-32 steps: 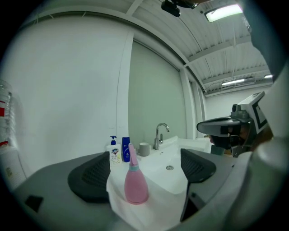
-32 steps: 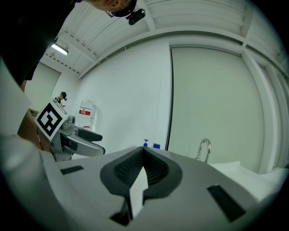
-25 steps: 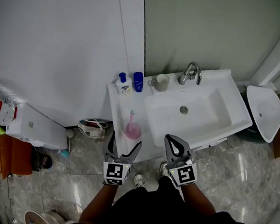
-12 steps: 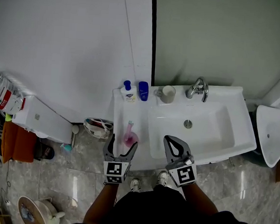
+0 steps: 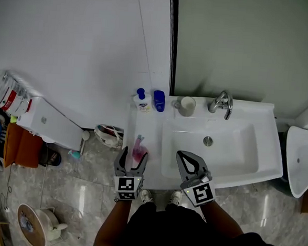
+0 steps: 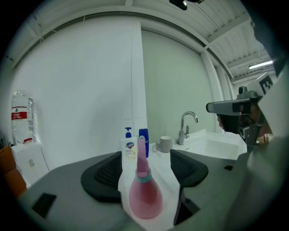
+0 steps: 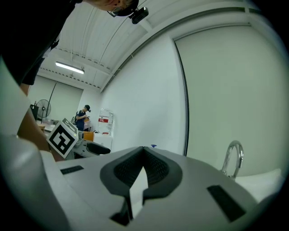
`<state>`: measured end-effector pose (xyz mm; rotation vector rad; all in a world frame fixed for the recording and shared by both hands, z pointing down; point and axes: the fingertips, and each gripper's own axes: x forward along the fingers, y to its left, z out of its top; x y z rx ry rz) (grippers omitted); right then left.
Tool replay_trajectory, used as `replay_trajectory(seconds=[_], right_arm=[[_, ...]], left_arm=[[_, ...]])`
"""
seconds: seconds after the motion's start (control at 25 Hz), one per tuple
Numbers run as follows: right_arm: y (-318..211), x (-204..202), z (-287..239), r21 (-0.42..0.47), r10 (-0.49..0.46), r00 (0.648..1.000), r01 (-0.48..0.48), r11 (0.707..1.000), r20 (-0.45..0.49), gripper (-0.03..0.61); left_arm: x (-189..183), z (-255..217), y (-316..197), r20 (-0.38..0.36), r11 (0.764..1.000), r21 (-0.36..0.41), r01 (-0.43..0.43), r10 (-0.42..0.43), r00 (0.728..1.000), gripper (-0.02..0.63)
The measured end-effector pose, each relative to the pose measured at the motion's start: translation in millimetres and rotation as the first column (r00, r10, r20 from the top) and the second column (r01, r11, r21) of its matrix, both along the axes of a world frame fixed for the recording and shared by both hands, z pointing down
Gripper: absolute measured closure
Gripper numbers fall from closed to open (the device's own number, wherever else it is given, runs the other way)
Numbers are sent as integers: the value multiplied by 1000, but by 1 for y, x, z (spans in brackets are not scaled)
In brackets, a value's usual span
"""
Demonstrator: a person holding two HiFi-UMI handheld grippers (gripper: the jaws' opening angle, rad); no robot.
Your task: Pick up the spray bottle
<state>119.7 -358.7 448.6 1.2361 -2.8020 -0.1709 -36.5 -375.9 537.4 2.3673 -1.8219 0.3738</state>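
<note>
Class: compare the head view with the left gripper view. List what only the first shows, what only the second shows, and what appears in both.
Only the head view: the drain, the floor tiles and the person's shoes. Only the left gripper view: the ceiling and its strip light. Both: the pink spray bottle, the soap bottle, the blue bottle, the mug and the tap.

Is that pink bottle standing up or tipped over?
Upright: the pink bulb-shaped spray bottle rests on its round base, neck pointing up.
</note>
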Motion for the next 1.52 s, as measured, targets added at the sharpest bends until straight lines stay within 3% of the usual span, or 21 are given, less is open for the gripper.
replay_trajectory(seconds=[0.32, 0.96, 1.52], right_arm=[[-9, -9, 7, -21, 19, 1000, -19, 1000, -2, 580], [-14, -22, 22, -50, 9, 999, -11, 999, -46, 580], [-10, -18, 25, -58, 21, 998, -24, 998, -57, 580]], left_arm=[[-9, 22, -12, 4, 999, -38, 10, -10, 1000, 358], [-6, 14, -14, 2, 1000, 6, -19, 18, 1000, 516], [-6, 9, -13, 9, 999, 31, -25, 25, 1000, 531]])
